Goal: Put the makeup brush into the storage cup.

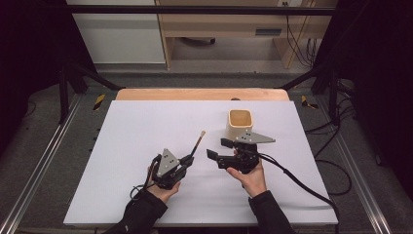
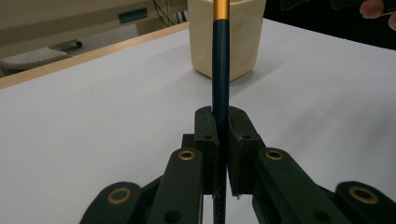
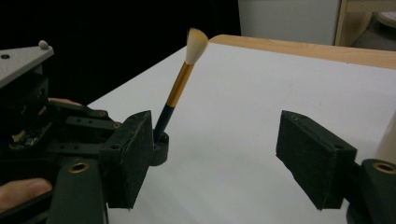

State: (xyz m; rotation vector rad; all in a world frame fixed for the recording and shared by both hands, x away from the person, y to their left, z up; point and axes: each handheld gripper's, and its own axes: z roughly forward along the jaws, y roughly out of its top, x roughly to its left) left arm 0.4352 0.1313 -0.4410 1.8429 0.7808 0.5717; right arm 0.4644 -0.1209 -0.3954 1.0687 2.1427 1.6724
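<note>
Brush [image 1: 197, 144] is the work item: a slim makeup brush with a dark handle, a gold ferrule and a pale, soft tuft. It stands in the lower centre of the high view, tilted up and to the right over the white table sheet [image 1: 146, 126]. Judged by its build, it is light and stiff along the handle, smooth enough to slip or pivot under a loose grip, and the tuft would deform if pinched; the dark handle below the ferrule is the proper place to take hold.

Largest item near it is the cream cup [image 1: 240, 123], upper right of centre in the high view, standing upright and apart from the brush.

Left gripper [image 2: 219, 135] has its jaws clenched on the lower handle, as the left gripper view shows, with the brush rising straight between the pads toward the cup.

Right gripper [image 3: 217, 158] stands with jaws parted and nothing between them; the brush [image 3: 180, 88] appears beyond its left pad, untouched.
</note>
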